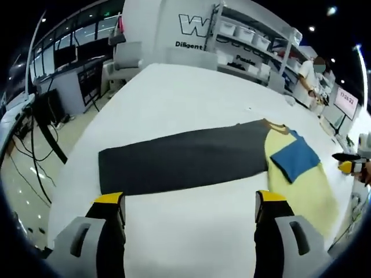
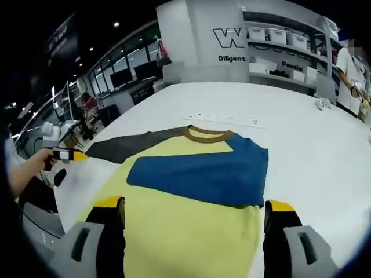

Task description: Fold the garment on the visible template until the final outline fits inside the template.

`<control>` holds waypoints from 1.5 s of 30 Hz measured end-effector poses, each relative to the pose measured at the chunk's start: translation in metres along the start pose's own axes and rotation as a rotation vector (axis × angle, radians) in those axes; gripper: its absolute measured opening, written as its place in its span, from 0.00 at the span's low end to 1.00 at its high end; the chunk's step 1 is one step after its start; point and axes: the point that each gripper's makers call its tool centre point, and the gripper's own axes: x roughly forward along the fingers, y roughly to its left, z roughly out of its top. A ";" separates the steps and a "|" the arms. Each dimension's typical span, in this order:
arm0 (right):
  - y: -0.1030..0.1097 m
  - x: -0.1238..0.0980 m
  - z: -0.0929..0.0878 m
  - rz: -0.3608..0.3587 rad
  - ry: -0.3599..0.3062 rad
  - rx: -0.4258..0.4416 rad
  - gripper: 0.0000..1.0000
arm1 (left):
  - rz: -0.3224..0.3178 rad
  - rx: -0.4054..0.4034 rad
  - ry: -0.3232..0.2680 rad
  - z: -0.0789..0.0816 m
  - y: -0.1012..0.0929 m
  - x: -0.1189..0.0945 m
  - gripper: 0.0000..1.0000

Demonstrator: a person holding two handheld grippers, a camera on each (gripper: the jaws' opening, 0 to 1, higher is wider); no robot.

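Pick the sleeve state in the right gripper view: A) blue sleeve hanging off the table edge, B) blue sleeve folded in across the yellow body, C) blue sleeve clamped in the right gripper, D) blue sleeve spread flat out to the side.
B: the blue sleeve lies folded across the yellow body below the brown collar; the right gripper is open, holding nothing.

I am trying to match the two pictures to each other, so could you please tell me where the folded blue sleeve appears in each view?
Left gripper view: the blue sleeve lies at the right, on the yellow body of the garment, past the dark grey template.
Right gripper view: it lies across the centre, between and beyond the jaws.
Shared landmark: the brown collar, just beyond the sleeve.
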 end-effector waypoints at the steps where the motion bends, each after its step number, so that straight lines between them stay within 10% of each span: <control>1: 0.001 -0.002 -0.001 0.003 0.001 -0.001 0.99 | 0.009 -0.004 0.001 -0.001 0.005 0.001 0.87; 15: 0.021 -0.031 -0.027 0.030 0.018 -0.048 0.99 | 0.106 -0.112 0.045 -0.008 0.067 0.011 0.57; 23: 0.026 -0.040 -0.034 0.035 0.018 -0.047 0.97 | 0.150 -0.134 0.059 -0.009 0.073 0.007 0.24; 45: 0.024 -0.049 -0.035 0.024 0.021 -0.057 0.96 | 0.201 -0.081 0.028 0.002 0.071 0.002 0.02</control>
